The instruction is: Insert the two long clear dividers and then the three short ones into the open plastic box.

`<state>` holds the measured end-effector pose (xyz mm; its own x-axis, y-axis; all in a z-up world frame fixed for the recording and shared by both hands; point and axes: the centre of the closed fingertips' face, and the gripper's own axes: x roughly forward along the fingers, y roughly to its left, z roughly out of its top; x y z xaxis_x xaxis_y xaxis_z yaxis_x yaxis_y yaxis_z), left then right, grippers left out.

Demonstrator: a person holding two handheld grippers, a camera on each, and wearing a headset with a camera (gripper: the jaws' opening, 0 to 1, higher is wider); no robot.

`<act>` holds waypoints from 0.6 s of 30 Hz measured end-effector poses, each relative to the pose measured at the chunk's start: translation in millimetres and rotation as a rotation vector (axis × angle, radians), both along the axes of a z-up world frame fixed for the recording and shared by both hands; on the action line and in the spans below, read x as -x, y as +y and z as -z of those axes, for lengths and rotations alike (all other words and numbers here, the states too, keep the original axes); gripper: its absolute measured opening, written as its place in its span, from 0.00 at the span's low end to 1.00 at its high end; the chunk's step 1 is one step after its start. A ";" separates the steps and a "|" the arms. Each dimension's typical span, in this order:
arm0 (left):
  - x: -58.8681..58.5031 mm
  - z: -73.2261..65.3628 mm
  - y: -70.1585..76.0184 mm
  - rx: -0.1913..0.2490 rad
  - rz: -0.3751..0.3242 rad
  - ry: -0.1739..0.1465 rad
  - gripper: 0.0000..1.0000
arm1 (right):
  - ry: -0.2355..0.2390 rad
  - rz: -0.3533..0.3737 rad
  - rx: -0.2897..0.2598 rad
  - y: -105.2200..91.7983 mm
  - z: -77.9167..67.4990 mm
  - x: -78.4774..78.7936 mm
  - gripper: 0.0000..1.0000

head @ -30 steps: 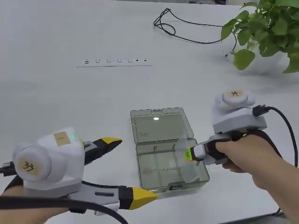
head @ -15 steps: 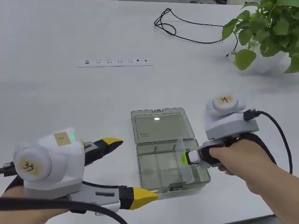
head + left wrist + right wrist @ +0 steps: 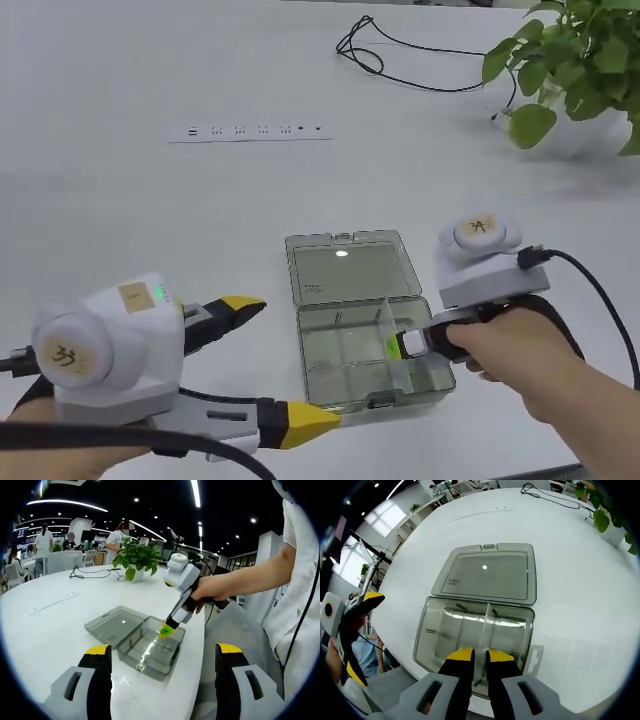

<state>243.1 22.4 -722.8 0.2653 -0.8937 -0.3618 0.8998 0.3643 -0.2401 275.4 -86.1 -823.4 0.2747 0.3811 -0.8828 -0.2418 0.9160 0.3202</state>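
Head view has the right tool (image 3: 394, 345) down inside the box (image 3: 330, 350), its jaws pinched narrow on a clear divider (image 3: 388, 318). The divider stands upright across the tray, toward its right end. The left tool (image 3: 285, 360) hovers just left of the box, jaws wide with nothing between them. Its round cap (image 3: 66, 357) reads "33". The box is smoky and see-through, with its lid (image 3: 350, 268) lying open flat on the white worktop (image 3: 150, 220).
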 end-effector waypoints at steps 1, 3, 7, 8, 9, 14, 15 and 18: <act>0.1 -0.1 0.1 -0.001 -0.001 0.001 0.87 | 0.000 0.001 -0.003 0.0 0.5 -0.3 0.10; 0.0 -1.0 0.4 -0.002 -0.005 -0.002 0.87 | -0.005 -0.006 -0.013 0.4 0.1 -0.1 0.10; -0.1 -2.6 1.5 -0.010 -0.015 -0.004 0.87 | -0.012 -0.004 -0.039 -0.1 -0.5 0.4 0.11; -0.2 -2.5 2.2 -0.014 -0.019 -0.003 0.86 | -0.015 -0.002 -0.049 -0.3 -0.9 0.4 0.12; 0.0 -3.1 2.4 -0.015 -0.021 -0.004 0.86 | -0.019 -0.001 -0.053 -0.7 -1.2 0.2 0.12; 1.3 -7.3 4.7 -0.021 -0.042 -0.010 0.85 | -0.041 -0.012 -0.072 -4.0 -6.3 1.6 0.17; 1.7 -7.7 5.7 -0.025 -0.048 -0.010 0.85 | -0.045 -0.011 -0.080 -3.8 -8.3 1.7 0.17; 3.7 -9.9 7.4 -0.025 -0.060 -0.010 0.85 | -0.071 -0.017 -0.093 -5.5 -15.5 0.1 0.19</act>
